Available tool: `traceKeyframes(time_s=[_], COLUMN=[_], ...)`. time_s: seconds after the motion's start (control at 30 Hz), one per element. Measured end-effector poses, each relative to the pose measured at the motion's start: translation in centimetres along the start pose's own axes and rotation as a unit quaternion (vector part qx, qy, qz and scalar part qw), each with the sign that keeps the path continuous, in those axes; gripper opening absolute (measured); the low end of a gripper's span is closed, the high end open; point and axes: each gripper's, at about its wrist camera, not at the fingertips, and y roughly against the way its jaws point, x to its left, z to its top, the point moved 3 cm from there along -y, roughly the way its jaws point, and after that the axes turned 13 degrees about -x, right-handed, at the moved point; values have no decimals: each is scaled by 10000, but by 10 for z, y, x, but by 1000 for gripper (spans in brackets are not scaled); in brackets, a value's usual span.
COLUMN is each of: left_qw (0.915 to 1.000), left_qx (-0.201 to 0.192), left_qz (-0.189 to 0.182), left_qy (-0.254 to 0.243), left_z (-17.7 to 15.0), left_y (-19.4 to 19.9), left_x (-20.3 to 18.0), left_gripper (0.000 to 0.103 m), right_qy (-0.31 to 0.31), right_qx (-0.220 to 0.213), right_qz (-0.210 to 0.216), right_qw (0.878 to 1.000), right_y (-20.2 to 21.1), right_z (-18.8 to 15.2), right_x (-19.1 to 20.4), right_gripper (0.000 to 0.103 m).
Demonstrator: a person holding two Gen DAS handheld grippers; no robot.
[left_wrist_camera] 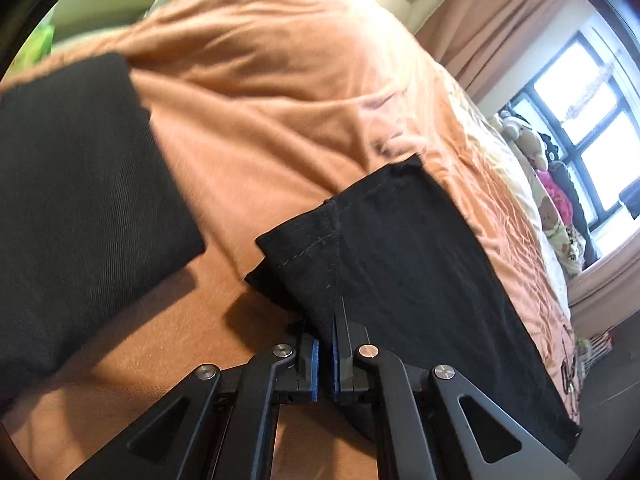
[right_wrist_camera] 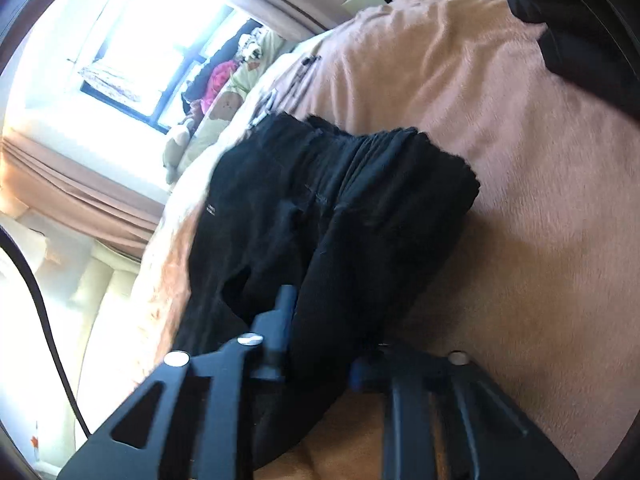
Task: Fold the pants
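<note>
The black pants (left_wrist_camera: 400,260) lie on an orange bed cover (left_wrist_camera: 280,100); a stitched leg hem points toward the middle of the bed. My left gripper (left_wrist_camera: 326,332) is shut on the near edge of that hem, the cloth pinched between its blue pads. In the right wrist view the pants (right_wrist_camera: 340,200) are bunched, with the gathered waistband at the far end. My right gripper (right_wrist_camera: 324,340) is shut on a thick fold of the black cloth, which fills the gap between its fingers (right_wrist_camera: 286,312). The cloth hides the right fingertip.
A second black folded garment (left_wrist_camera: 80,200) lies on the bed to the left of the pants. Another dark cloth (right_wrist_camera: 580,40) shows at the right view's top corner. Soft toys (left_wrist_camera: 548,200) line the bed edge under a window (left_wrist_camera: 580,92). A black cable (right_wrist_camera: 40,308) hangs at left.
</note>
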Motion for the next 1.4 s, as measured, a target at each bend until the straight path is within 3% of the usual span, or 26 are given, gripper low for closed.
traceKeyframes(time_s=[0.3,0.57,1.1,1.4], left_qw=[9989,9976,9959,9961], left_qx=[-267,-294,-258,-112], left_qz=[-371,-612,-866,-877], left_qy=[-49,-118,-5,-24], left_z=[35,46,41,10], left_y=[34,71,164,213], left_x=[-32,-51,-22,12], left_gripper=[4,4,4,4], right_qy=[360,454,307,113], right_qx=[-274,-327,-455,-464], right_qz=[193,274,283,252], right_qw=[9988,9981,9981,9985], right_y=[32,68,194,257], right_z=[18,21,31,9], right_x=[50,67,36,-2], right_gripper=[9,9,9,9])
